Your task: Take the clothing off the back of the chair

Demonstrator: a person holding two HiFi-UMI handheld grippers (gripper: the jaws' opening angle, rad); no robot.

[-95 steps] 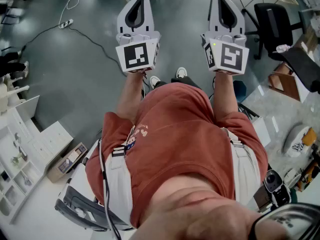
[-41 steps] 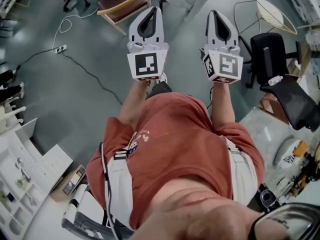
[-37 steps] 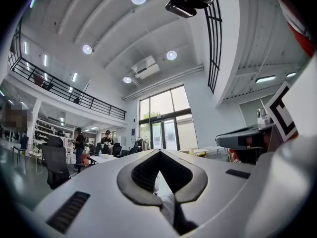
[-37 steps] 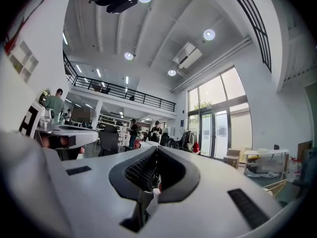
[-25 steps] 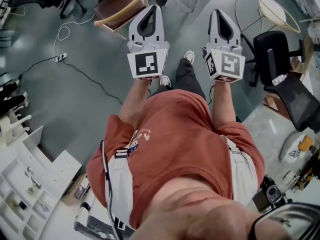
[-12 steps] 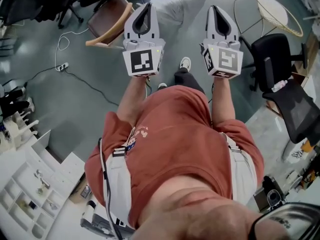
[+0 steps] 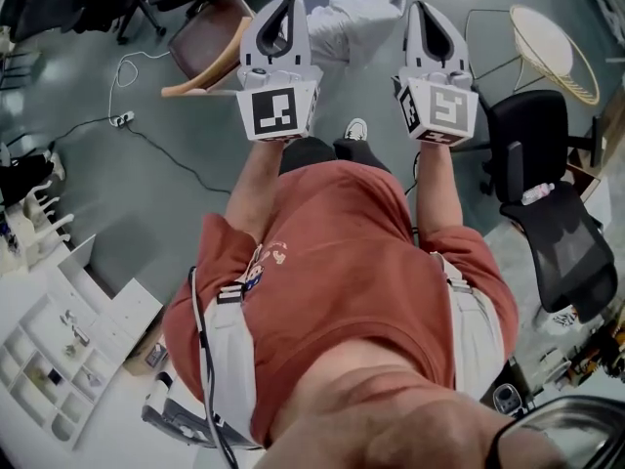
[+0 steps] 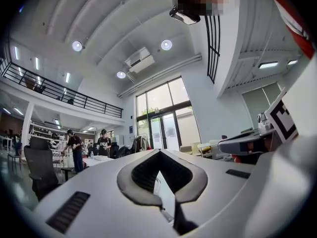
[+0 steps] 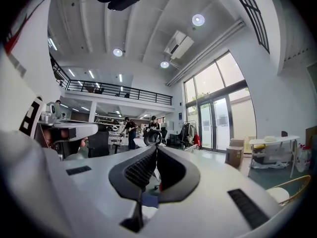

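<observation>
A pale grey garment [image 7: 348, 25] hangs ahead of me on the floor side, between my two grippers in the head view; what it is draped over I cannot make out. My left gripper [image 7: 282, 1] is held level in front of my chest, its jaws meeting at the tip with nothing in them. The right gripper [image 7: 428, 10] is beside it, also shut and empty. In the left gripper view the left gripper [image 8: 159, 152] points into the hall. The right gripper [image 9: 156, 148] does the same in the right gripper view. Neither gripper touches the garment.
A wooden chair [image 7: 207, 45] with a brown seat stands left of the garment. A black office chair [image 7: 553, 218] and a cream wire chair [image 7: 550, 51] are at the right. A power strip [image 7: 122, 118] with its cable lies on the floor, and white shelving [image 7: 61, 355] is at the lower left.
The garment and the wooden chair have slid down the head view towards me as I walk forward. Both grippers stay shut and side by side.
</observation>
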